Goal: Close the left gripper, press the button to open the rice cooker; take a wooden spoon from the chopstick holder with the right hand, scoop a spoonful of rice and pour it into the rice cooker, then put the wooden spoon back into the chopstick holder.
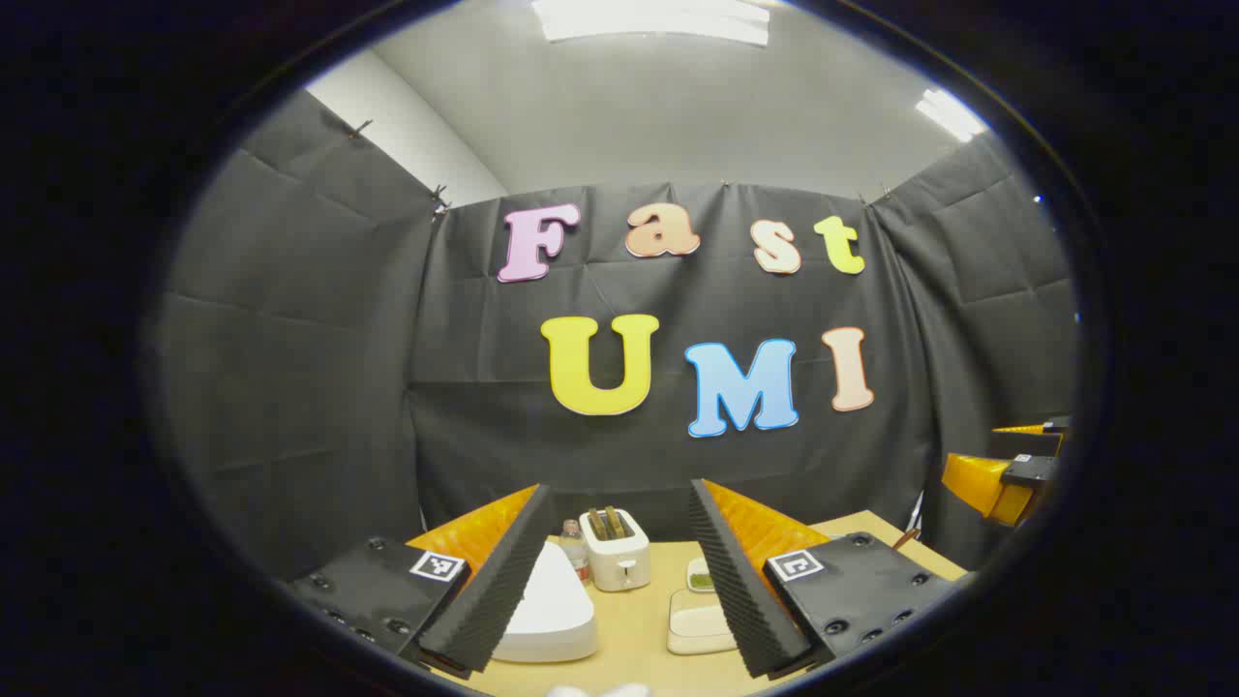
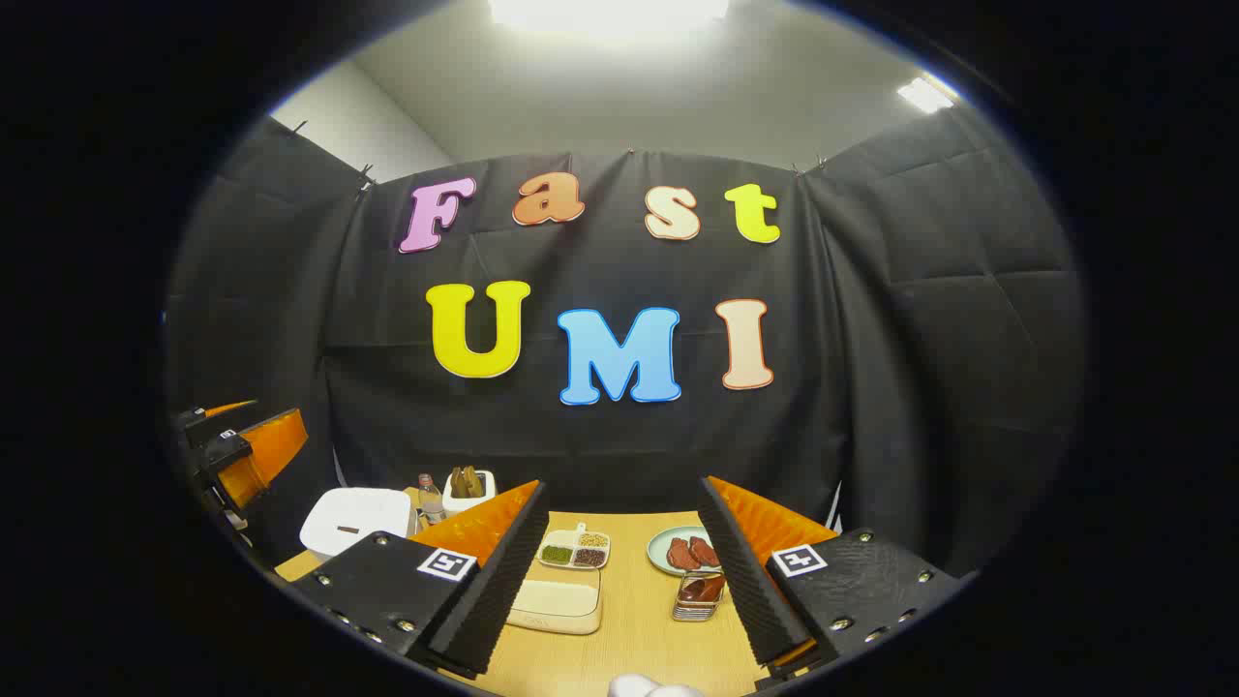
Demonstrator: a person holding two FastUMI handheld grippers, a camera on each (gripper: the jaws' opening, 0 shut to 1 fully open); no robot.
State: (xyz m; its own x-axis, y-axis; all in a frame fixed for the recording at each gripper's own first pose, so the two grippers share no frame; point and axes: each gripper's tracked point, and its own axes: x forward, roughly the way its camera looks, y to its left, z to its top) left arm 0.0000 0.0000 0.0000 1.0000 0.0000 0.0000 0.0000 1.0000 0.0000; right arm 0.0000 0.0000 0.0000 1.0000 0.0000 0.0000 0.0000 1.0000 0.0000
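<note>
White cooker point(image 1: 547, 605), lid down, sits at the table's point(image 1: 629, 649) left side, between the left gripper's point(image 1: 619, 581) parted fingers (nothing held). Behind it stand a toaster point(image 1: 618, 550) and bottle point(image 1: 574, 547). Right gripper point(image 2: 624, 571) is also spread wide and empty, above a tray point(image 2: 557, 602) and holder point(image 2: 699, 595) mid-table.

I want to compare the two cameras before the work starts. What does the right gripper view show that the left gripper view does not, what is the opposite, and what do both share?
Seen in the right gripper view alone: a plate with dark red pieces, a small metal holder in front of it, and a divided dish of grains.

Seen in the left gripper view alone: a small green dish.

Shared: the white rice cooker, lid down, the toaster, a small bottle, a pale flat box, and the wooden table. Both grippers, left and right, are open.
</note>
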